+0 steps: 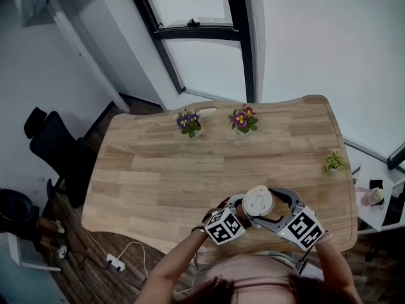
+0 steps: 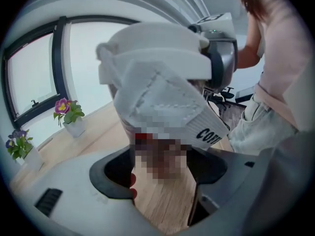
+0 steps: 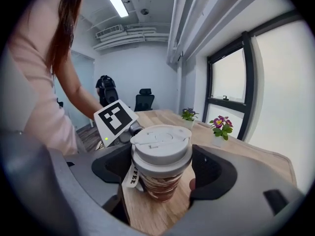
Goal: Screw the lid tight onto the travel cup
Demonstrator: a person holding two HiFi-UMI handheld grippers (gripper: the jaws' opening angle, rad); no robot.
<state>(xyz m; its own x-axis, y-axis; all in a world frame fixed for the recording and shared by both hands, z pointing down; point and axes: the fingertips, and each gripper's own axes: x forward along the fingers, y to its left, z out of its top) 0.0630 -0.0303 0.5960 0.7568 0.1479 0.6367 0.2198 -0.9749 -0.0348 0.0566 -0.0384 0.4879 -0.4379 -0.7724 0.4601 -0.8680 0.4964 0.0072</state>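
The travel cup [image 1: 257,202] has a brown patterned body, a white sleeve with a label, and a white lid [image 3: 161,145]. It is held just above the near edge of the wooden table [image 1: 190,170]. My left gripper [image 1: 242,210] is shut on the cup's lower body [image 2: 165,156] from the left. My right gripper [image 1: 273,211] comes from the right, and its jaws press on both sides of the lid rim [image 3: 162,163]. The lid sits level on the cup's top. In the left gripper view the right gripper [image 2: 220,58] shows beside the lid [image 2: 157,48].
Two small pots of purple and pink flowers [image 1: 189,123] [image 1: 243,119] stand at the table's far edge, and a small green plant [image 1: 333,162] at the right edge. A black office chair [image 1: 54,147] stands left of the table, with cables [image 1: 117,258] on the floor.
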